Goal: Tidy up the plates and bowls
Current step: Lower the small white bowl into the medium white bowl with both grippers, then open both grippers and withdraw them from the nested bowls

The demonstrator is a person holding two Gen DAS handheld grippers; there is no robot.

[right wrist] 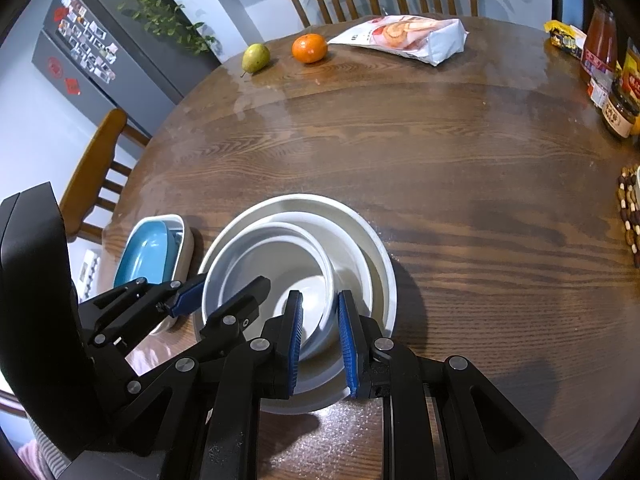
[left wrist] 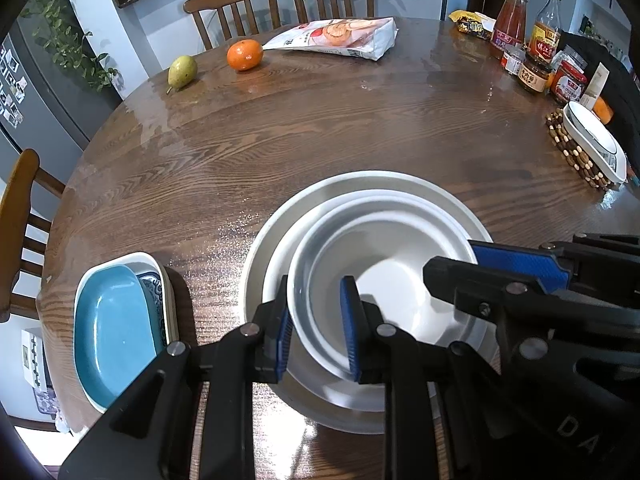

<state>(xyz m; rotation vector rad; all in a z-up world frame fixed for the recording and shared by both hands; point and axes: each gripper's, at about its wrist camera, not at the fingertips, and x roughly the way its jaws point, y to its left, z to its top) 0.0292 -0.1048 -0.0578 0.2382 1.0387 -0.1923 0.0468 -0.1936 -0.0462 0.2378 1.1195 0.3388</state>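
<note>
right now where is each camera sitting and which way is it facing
left wrist: on the left tongs, facing across the table over the stacked white bowls; the right tongs show.
right wrist: on the right tongs, facing the same way; the left tongs show.
shared: bowls, blue dish, orange, pear.

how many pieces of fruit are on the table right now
2, both at the far edge of the table: a green pear on the left and an orange just right of it, beside the snack bag. Others may be hidden.
</note>
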